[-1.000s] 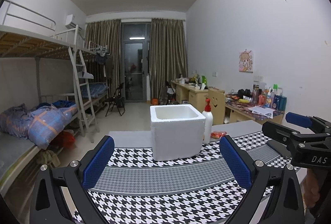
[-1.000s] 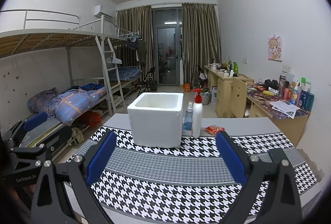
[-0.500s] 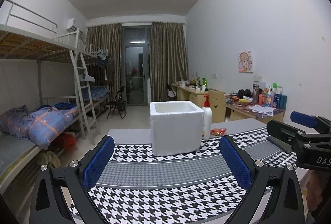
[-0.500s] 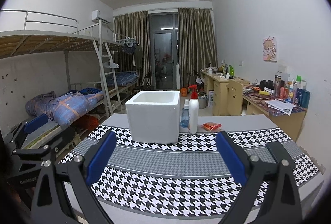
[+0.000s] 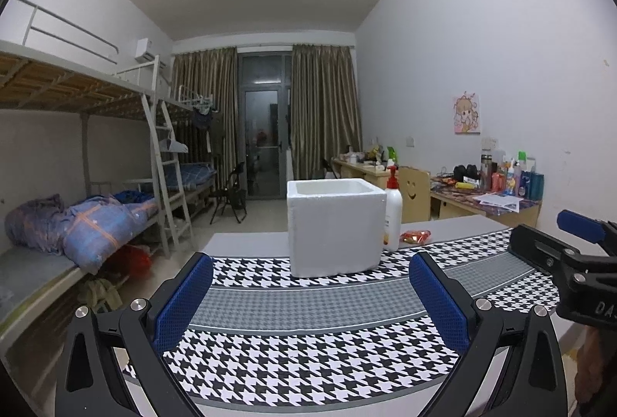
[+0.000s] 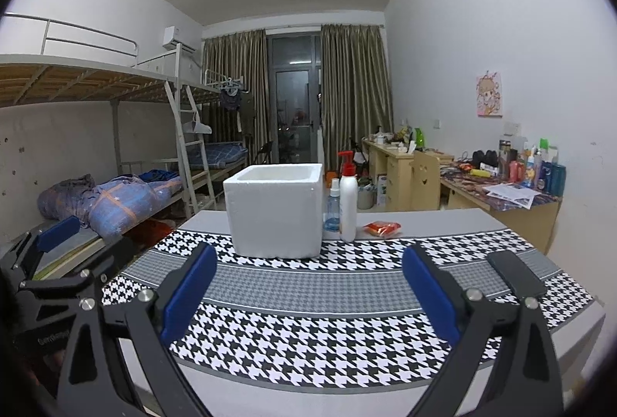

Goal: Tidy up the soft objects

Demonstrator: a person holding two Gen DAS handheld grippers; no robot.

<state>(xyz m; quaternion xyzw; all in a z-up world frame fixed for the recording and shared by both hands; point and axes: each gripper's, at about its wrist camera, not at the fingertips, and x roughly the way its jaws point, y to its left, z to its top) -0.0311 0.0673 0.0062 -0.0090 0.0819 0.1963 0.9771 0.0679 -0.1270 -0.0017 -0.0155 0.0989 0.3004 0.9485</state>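
**Inspection: soft-goods sort, both grippers idle over table**

Grippers first. Left gripper is spread wide, nothing between its blue pads. Right gripper is likewise released and empty. Both hover over the near edge of the houndstooth cloth covering the table.

Task item: the only soft candidate in view is a small orange-red packet, lying flat on bare tabletop ahead and slightly right of the right gripper, past the cloth's far edge. It sits just beside the white pump bottle, apart from it as far as I can tell. Likely receptacle is the white foam box, straight ahead, top open (contents not visible from this angle).

Handling, est.: packet looks light, crinkly, prob. slippery film; will deform under squeeze, so pinch across its middle w/ moderate closure, approaching from the right to stay off the bottles. Foam box is light and may slide if bumped; its walls dent easily.

Other items: small clear spray bottle between box and pump bottle; dark phone-like slab on the cloth right of the right gripper.

Writing: "DA" partly legible on right gripper's body in left view; packet and bottle labels too small to read.
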